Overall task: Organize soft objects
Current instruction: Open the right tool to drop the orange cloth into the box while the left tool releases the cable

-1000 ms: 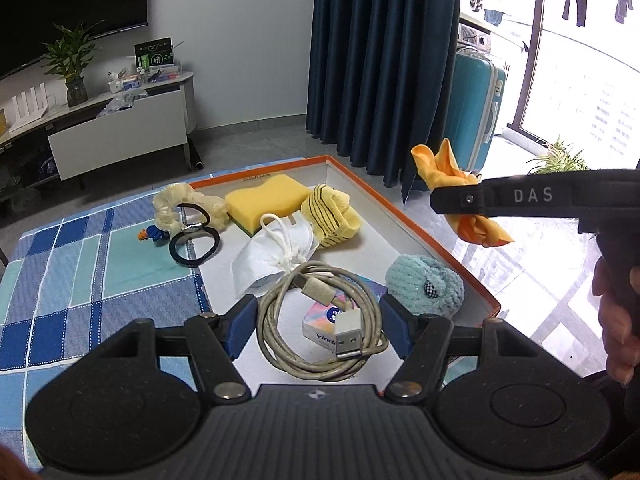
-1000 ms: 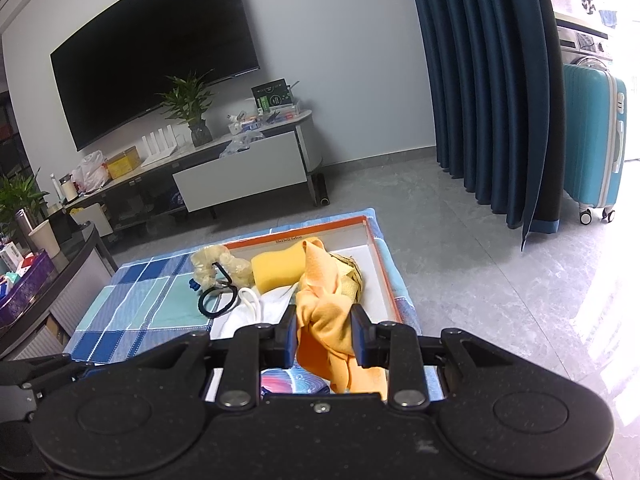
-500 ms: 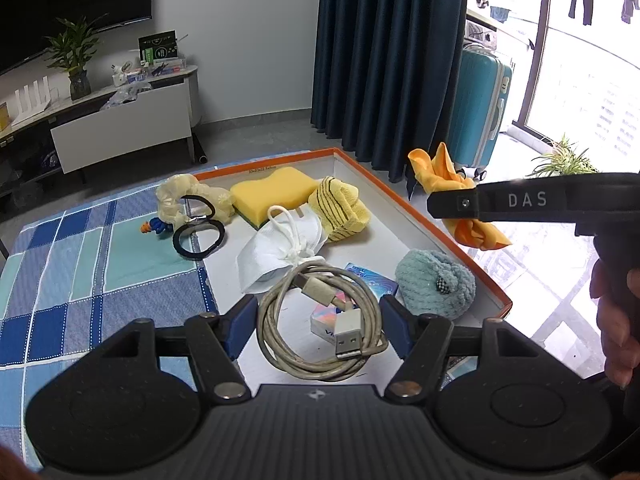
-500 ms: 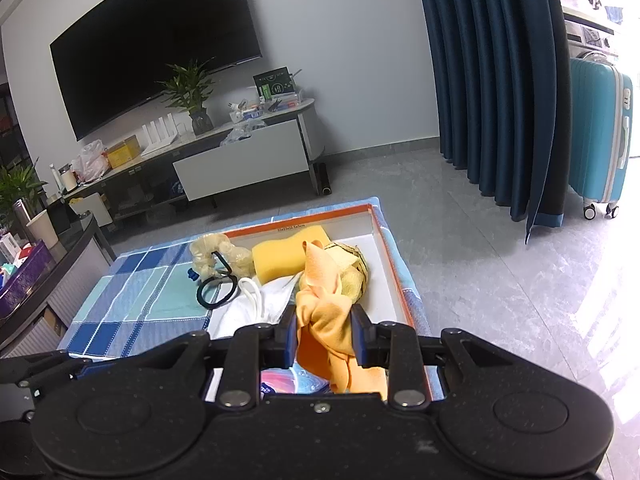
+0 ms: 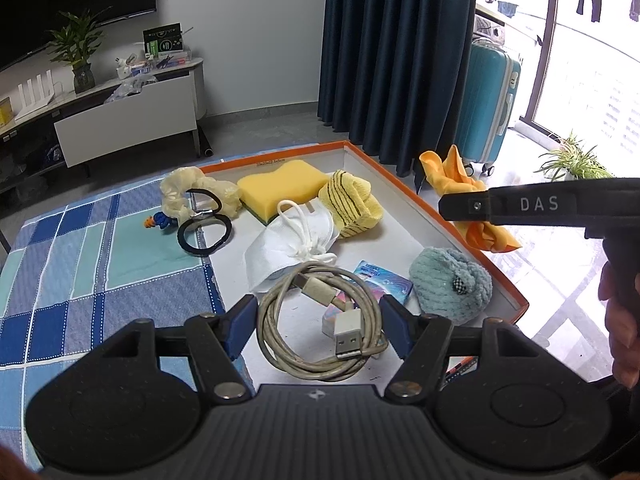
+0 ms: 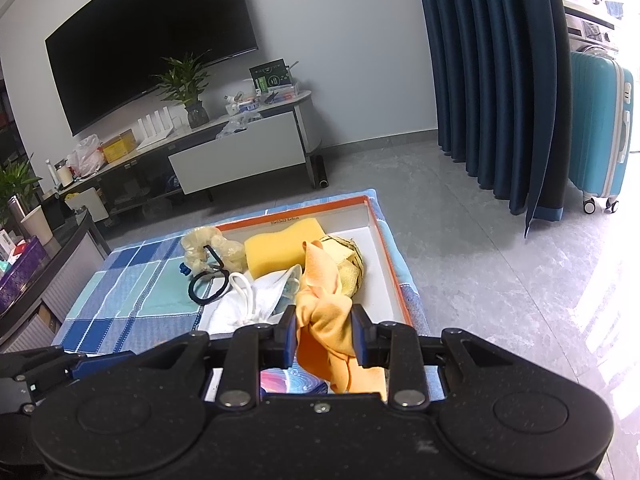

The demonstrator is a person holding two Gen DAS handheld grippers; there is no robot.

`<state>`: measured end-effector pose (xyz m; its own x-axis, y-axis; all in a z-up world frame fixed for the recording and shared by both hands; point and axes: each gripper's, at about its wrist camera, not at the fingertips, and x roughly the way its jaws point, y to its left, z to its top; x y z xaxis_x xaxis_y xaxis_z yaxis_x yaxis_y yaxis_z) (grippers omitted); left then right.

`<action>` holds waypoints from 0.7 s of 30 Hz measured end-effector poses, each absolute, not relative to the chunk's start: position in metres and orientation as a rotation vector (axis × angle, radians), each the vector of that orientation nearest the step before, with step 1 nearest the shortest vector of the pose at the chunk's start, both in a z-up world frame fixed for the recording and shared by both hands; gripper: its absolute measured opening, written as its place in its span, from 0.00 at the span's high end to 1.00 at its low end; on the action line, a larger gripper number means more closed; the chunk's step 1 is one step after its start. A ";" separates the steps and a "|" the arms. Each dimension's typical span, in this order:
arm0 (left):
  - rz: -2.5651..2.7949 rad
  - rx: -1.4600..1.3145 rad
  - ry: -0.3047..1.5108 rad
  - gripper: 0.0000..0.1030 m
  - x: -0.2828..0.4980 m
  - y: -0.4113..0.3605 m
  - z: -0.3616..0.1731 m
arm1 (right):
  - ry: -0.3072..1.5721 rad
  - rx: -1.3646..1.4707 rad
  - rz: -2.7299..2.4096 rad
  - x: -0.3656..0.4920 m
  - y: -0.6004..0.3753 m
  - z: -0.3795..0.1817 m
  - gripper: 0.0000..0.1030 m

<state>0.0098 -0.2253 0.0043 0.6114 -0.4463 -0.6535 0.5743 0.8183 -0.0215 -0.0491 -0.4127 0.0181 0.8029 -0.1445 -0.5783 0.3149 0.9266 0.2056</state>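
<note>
Little has changed over the last second. Both hands have held roughly in place; the tray contents sit a touch lower and nearer in the left wrist view than before, nothing inside rearranged. Judgement: a carry or pause, not a placement; both held items are not yet set down.

Left gripper (image 5: 318,320): jaws about half spread, clamped on a coiled beige USB cable (image 5: 320,326), the coil filling the gap between the blue pads. It hangs over the near end of the shallow white tray with orange rim (image 5: 440,216).

Right gripper (image 6: 323,330): jaws narrower, pinching a bunched orange cloth (image 6: 326,320), loose folds sticking up above the pads and drooping below. In the left wrist view the cloth is over the tray's right rim, clear of the contents.

In the tray: yellow foam sponge (image 5: 282,184), yellow knit roll with dark stripes (image 5: 352,208), white face mask (image 5: 292,248), teal fuzzy pouch (image 5: 450,284), small colourful packet (image 5: 382,284).

Cream scrunchie (image 5: 192,194) and black hair tie (image 5: 204,234) straddle the tray's left edge on the blue checked cloth (image 5: 80,272) over the tabletop.
</note>
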 end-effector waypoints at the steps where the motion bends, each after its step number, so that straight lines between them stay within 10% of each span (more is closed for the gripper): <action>1: -0.590 0.200 0.697 0.34 0.011 -0.226 0.004 | 0.591 0.301 -0.249 -0.048 -0.413 0.018 0.66; 11: -0.579 0.197 0.704 0.34 0.022 -0.227 0.005 | 0.597 0.299 -0.249 -0.043 -0.413 0.014 0.66; 18: -0.599 0.196 0.715 0.32 0.023 -0.225 0.003 | 0.586 0.306 -0.268 -0.042 -0.415 0.015 0.48; 21: -0.618 0.191 0.722 0.19 0.022 -0.224 0.001 | 0.567 0.316 -0.276 -0.045 -0.415 0.019 0.48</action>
<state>0.0224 -0.2240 0.0011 0.5827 -0.4617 -0.6688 0.5889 0.8070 -0.0441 -0.0448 -0.4153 0.0188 0.8094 -0.1683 -0.5627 0.3400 0.9155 0.2153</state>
